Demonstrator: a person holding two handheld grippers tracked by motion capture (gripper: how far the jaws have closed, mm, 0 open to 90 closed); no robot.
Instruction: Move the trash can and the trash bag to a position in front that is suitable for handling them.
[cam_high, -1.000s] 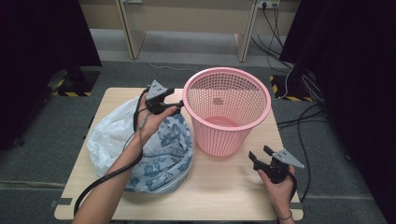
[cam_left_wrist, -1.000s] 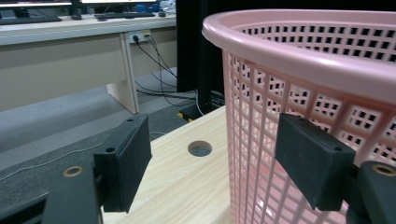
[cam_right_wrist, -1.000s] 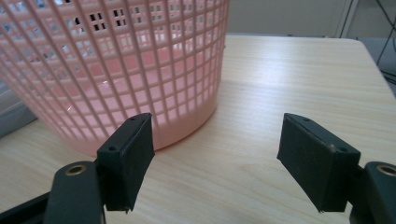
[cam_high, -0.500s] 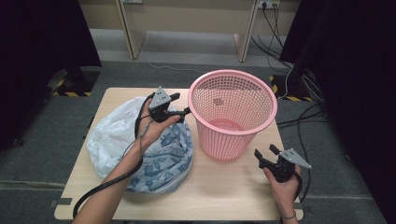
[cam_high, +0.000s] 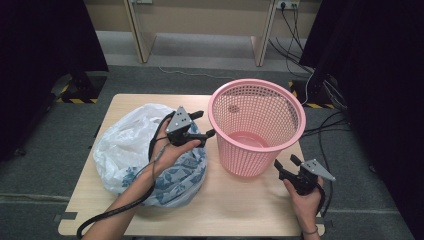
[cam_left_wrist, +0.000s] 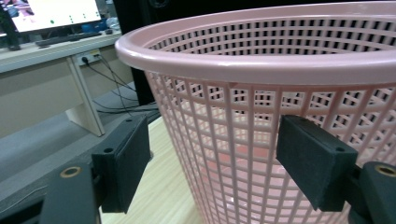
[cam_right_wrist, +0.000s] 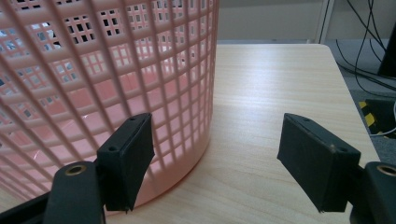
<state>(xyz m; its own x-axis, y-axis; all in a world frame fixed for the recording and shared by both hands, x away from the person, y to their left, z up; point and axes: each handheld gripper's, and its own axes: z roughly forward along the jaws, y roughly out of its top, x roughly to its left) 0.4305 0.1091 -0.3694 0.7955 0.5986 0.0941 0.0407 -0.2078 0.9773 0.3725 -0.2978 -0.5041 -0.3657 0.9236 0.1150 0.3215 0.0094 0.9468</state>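
Note:
A pink mesh basket (cam_high: 256, 125) stands upright on the right half of the wooden table (cam_high: 240, 210). A clear plastic bag with a blue leaf print (cam_high: 135, 150) lies on the left half. My left gripper (cam_high: 206, 125) is open just left of the basket, above the bag; in the left gripper view the basket's wall (cam_left_wrist: 261, 140) stands right beyond its open jaws. My right gripper (cam_high: 285, 164) is open near the basket's lower right side, above the table's front right. In the right gripper view the basket's wall (cam_right_wrist: 102, 84) is beside the left jaw and bare table (cam_right_wrist: 271, 84) lies ahead.
Table edges are close on the right and front. Cables (cam_high: 325, 125) lie on the grey floor to the right. Desk legs (cam_high: 140, 35) stand behind the table, and black curtains flank both sides.
The basket has shifted a little to the right. My left gripper followed it to the right over the bag. My right gripper moved slightly right and down.

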